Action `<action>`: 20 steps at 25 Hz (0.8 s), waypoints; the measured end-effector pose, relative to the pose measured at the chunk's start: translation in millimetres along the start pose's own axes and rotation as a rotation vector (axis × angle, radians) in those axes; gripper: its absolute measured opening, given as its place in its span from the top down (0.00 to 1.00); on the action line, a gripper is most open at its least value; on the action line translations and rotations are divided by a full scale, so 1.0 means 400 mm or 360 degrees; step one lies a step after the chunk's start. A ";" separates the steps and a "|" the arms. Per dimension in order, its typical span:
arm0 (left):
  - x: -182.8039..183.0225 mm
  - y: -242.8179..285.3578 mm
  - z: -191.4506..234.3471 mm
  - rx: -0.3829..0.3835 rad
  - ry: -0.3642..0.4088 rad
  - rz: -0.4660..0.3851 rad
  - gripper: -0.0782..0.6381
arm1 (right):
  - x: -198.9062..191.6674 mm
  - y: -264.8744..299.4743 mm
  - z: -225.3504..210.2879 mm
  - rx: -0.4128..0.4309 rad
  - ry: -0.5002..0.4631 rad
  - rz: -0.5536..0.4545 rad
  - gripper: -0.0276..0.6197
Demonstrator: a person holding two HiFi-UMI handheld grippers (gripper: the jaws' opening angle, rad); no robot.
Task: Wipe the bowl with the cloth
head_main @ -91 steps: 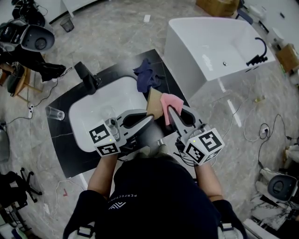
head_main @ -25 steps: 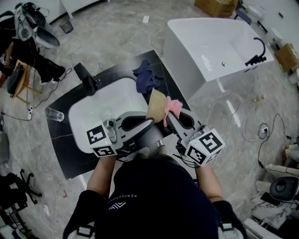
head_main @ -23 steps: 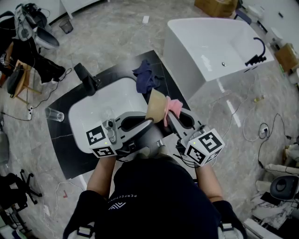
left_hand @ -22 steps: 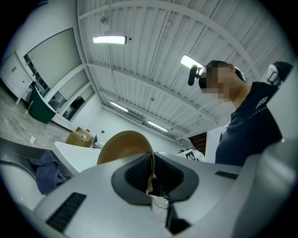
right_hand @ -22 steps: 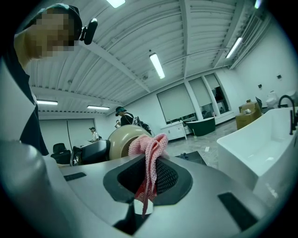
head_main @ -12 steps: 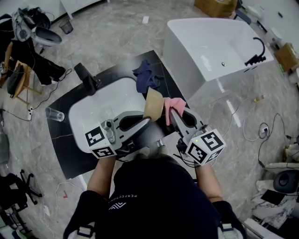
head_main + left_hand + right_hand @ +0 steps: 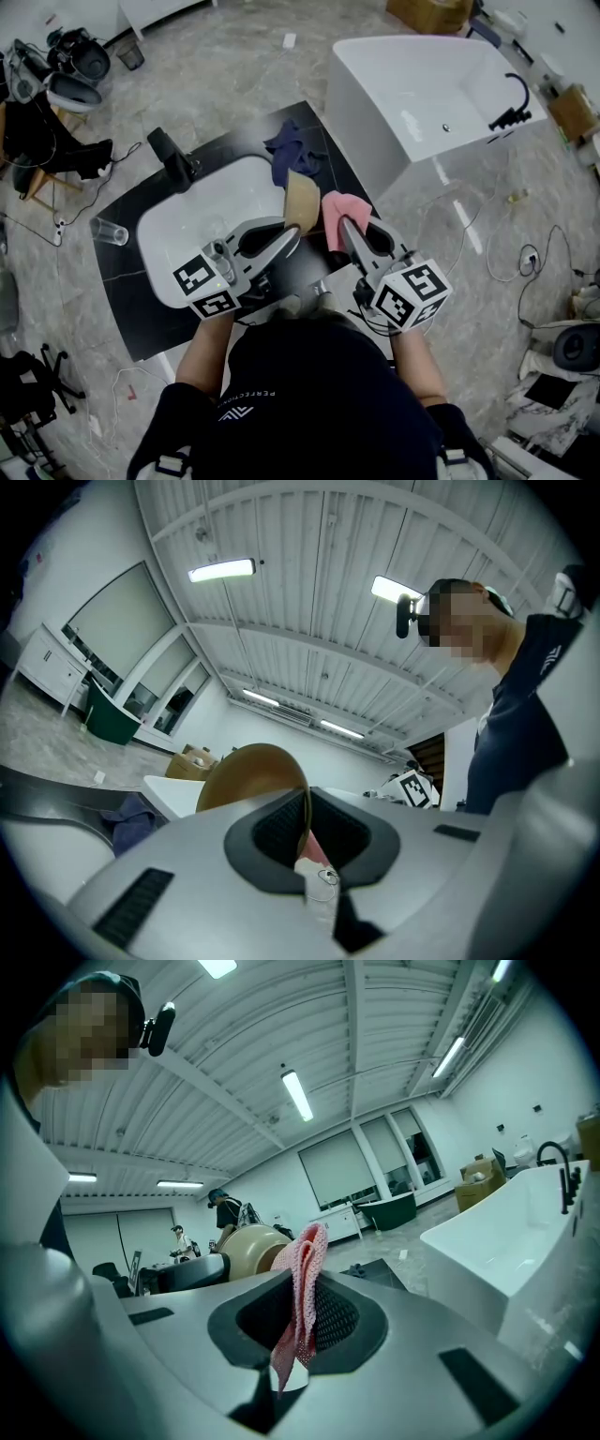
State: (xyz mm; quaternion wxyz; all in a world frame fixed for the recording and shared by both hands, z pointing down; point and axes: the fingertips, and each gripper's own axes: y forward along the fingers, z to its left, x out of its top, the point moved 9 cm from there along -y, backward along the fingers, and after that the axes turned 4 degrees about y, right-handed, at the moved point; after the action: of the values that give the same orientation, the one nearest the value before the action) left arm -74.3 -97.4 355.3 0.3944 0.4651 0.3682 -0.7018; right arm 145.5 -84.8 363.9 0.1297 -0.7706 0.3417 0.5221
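The left gripper (image 7: 293,232) has its fingers (image 7: 272,829) closed almost together on the thin wall of the tan bowl (image 7: 302,200). In the left gripper view the rim of the bowl (image 7: 248,772) runs straight down into the narrow slot between the two dark pads, and the rest of the bowl stands up and to the left of them. The bowl is held tipped on its edge in the air. From the head view it is over the right edge of the white sink (image 7: 183,225), just in front of a dark blue rag (image 7: 291,150) that lies on the black desk (image 7: 122,281).

The right gripper (image 7: 340,225) has its fingers (image 7: 345,1321) closed on the pink cloth (image 7: 305,1288). The cloth is folded and pinched between the pads. Its top stands above them and a loose end hangs down below. In the head view the cloth (image 7: 339,206) sits just right of the bowl, with a thin gap showing between the two. In the right gripper view the bowl (image 7: 248,1246) appears as a rounded beige shape close to the left of the cloth.

A clear glass (image 7: 111,228) stands on the desk left of the sink, and a black tap (image 7: 173,155) is behind it. A white bathtub (image 7: 422,94) is on the floor to the right.
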 end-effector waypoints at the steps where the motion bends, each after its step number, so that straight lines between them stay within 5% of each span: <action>1: 0.000 -0.001 0.002 0.0021 0.0001 0.0005 0.86 | 0.000 -0.001 0.001 -0.0001 0.0003 -0.0001 0.88; 20: -0.019 0.021 0.009 0.0396 0.0263 0.0238 0.86 | -0.001 0.010 0.006 -0.0003 0.0001 0.0005 0.88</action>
State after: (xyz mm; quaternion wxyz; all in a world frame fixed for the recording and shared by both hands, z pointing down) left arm -65.9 -102.5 362.5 0.3534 0.5925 0.2740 -0.6700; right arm 141.1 -86.1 364.1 0.1279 -0.7703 0.3425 0.5224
